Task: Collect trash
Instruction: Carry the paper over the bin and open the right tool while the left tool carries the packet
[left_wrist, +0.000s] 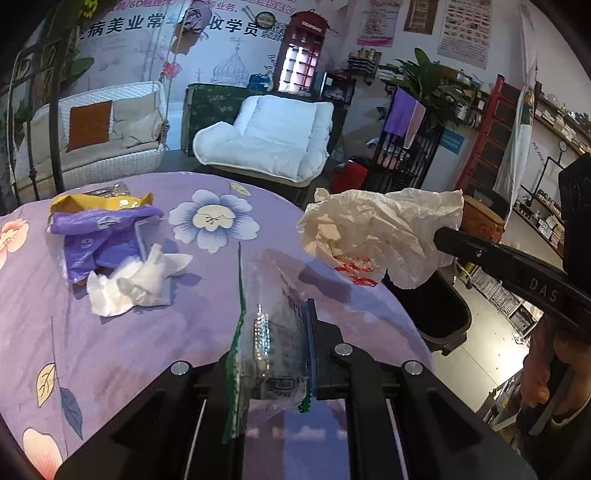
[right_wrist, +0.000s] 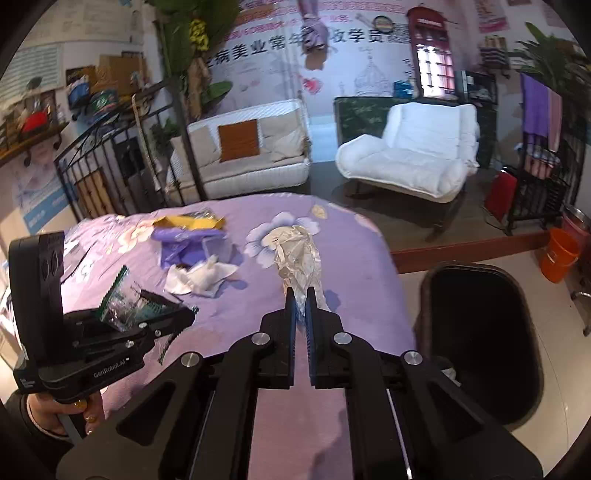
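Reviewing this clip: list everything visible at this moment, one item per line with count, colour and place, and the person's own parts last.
clear wrapper: 1, transparent with green edge, held in left gripper
crumpled plastic bag: 1, off-white with red print, held in right gripper
purple bag: 1, purple, far left of table
yellow wrapper: 1, yellow, behind purple bag
tissue: 1 crumpled clump, white, in front of purple bag
table: 1, purple floral cloth
trash bin: 1, black, on floor right of table
bucket: 1, orange, on floor far right
armchair: 1, white, beyond table
left gripper: 1, black, jaws shut
right gripper: 1, black, jaws shut
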